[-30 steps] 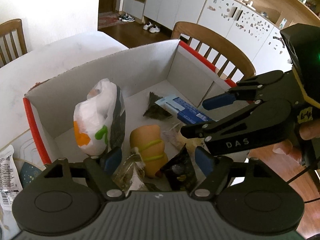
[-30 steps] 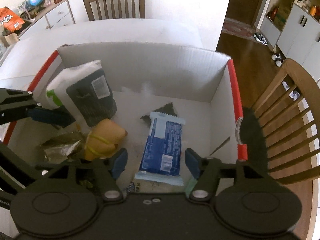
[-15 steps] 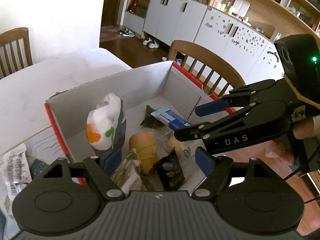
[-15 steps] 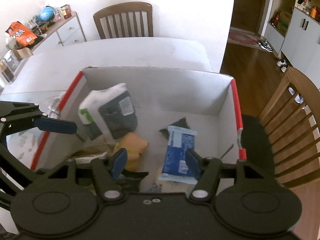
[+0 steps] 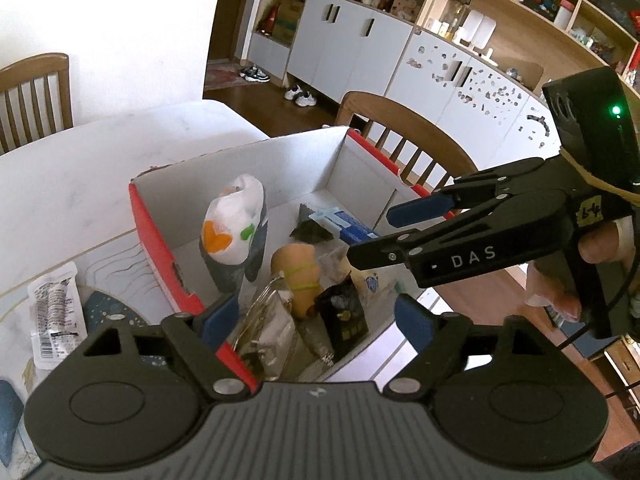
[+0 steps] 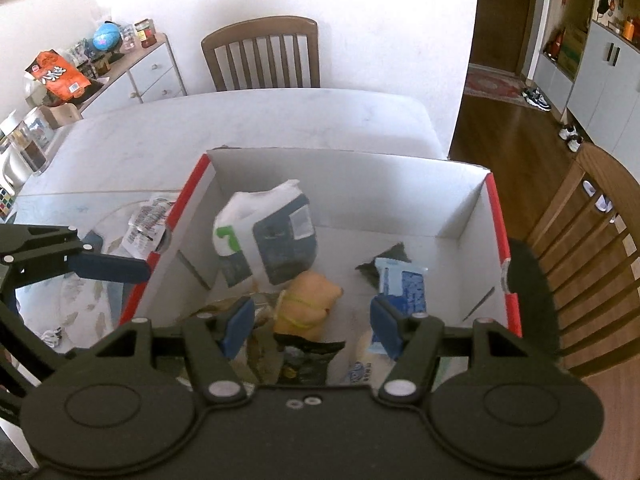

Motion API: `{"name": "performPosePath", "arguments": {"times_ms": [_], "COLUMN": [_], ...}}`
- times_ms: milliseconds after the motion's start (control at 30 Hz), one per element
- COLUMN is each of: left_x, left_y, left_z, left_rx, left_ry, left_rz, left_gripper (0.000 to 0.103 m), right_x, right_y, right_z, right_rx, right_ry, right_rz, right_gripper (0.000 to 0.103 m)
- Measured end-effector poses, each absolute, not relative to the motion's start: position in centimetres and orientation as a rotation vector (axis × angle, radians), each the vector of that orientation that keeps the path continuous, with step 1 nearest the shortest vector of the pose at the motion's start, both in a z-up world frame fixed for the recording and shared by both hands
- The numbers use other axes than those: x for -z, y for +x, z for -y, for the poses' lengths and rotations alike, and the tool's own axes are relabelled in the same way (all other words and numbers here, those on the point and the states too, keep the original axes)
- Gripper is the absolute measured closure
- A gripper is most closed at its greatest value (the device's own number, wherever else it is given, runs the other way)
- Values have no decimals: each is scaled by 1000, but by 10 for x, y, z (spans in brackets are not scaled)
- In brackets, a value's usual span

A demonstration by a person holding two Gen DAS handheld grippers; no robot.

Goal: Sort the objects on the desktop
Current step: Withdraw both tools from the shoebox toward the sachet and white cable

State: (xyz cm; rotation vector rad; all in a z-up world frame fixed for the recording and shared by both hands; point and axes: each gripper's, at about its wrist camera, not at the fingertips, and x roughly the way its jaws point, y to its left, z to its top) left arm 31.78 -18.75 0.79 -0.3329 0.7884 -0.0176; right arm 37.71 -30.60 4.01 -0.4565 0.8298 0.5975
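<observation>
Jaws of the left gripper are being opened, empty, above the cardboard box; the right gripper is being held wide, empty.

We hold our left gripper tilted downward with its jaws opening and nothing between them, while our right gripper, gripped by our hand, also points down, jaws apart and empty, beside it.
</observation>
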Motion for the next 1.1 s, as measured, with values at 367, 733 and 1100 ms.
{"name": "performPosePath", "arguments": {"times_ms": [367,733,1100], "left_x": [-9,-7,-2], "left_y": [280,233,187], "left_z": [166,129,96], "left_rx": [33,9,8], "left_ry": [-337,-328,-318], "left_rz": [-768,-749,-733], "left_gripper": [7,3,3], "right_x": [-38,-22,-8], "right_y": [349,315,283], "right_z": [278,233,187], "right_rx": [-574,-558,-588], "right_ry": [-440,-424,-426], "right_rz": [-816,-822,-793], "right_gripper": [29,26,10]}}
